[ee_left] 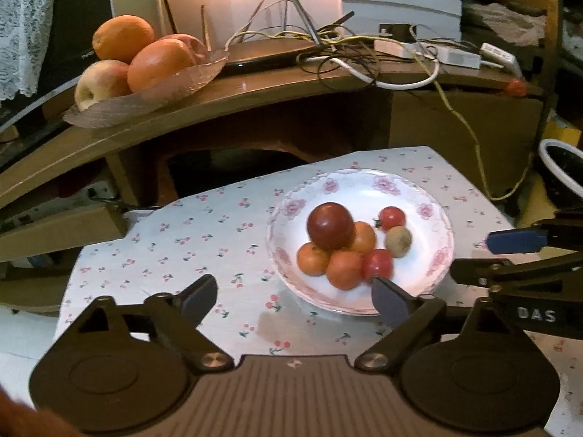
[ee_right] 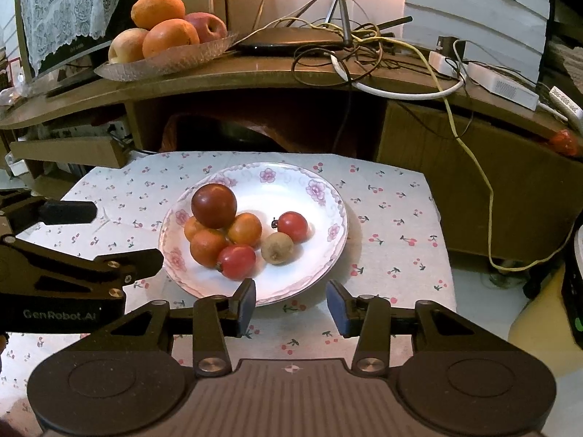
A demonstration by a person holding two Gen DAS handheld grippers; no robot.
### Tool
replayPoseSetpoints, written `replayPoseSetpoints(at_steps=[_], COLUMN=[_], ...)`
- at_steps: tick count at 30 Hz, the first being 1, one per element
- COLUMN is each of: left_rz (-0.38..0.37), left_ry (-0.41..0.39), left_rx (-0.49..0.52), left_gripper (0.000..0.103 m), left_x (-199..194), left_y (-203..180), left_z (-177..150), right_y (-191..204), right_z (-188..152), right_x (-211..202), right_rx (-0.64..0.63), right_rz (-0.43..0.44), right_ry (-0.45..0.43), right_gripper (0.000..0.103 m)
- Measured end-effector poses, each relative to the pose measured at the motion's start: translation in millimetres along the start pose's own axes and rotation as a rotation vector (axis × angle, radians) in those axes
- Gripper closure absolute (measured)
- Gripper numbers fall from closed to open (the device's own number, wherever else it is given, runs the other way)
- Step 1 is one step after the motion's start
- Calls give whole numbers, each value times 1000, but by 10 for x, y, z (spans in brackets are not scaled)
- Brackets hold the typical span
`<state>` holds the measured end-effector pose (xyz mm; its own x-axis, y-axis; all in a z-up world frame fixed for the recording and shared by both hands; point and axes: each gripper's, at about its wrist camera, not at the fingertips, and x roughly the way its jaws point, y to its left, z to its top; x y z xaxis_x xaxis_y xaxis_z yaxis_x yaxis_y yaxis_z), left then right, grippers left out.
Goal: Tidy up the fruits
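Presently, two containers hold fruit. The floral-rimmed white plate [ee_right: 329,196] sits on the cherry-print cloth [ee_right: 393,218] covering the table, and carries seven pieces: a dark red round fruit [ee_right: 214,205] resting on top of a cluster of three small oranges [ee_right: 207,247], a red tomato [ee_right: 237,261] touching the front of that cluster, a second tomato with a stem [ee_right: 292,225] set apart toward the plate's right, and a brownish-green kiwi-like fruit [ee_right: 277,248] just beside it. The far half of the plate is bare. The second container, a shallow leaf-shaped glass dish [ee_right: 164,63], stands on the wooden shelf [ee_right: 277,73] behind the table and holds two large oranges [ee_right: 170,37] and two apples [ee_right: 126,45], heaped together. A router with tangled cables [ee_right: 349,40] occupies the same shelf, to the right of the dish. The left gripper [ee_left: 291,296] hovers at the near-left of the plate, jaws spread wide and holding nothing; its right finger [ee_left: 388,300] overlaps the plate's near rim in the left wrist view. The right gripper [ee_right: 291,304] is at the plate's near edge, jaws likewise parted and empty, with the left pad [ee_right: 246,304] over the rim.
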<state>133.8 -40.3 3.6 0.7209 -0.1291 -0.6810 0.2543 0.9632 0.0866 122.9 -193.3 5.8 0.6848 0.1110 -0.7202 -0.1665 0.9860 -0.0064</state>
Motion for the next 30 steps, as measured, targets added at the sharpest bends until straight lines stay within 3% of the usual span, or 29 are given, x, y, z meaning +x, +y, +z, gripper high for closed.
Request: replayPoseSetpoints(at_steps=[6,11,30], left_rz=[56,52,39], left_ry=[16,28,55], left_rx=[26,18,-10], left_gripper=[0,0,0], left_x=[44,105,188], left_y=[-31,-28,-23], left_z=[4,18,49], right_y=[-13,-37,-42], right_z=[-5,1,27], right_x=[6,25,112], right_rx=[2,9,2], right_rz=[-5,-14,-25], right_ry=[4,2,13], right_gripper=[58,53,53])
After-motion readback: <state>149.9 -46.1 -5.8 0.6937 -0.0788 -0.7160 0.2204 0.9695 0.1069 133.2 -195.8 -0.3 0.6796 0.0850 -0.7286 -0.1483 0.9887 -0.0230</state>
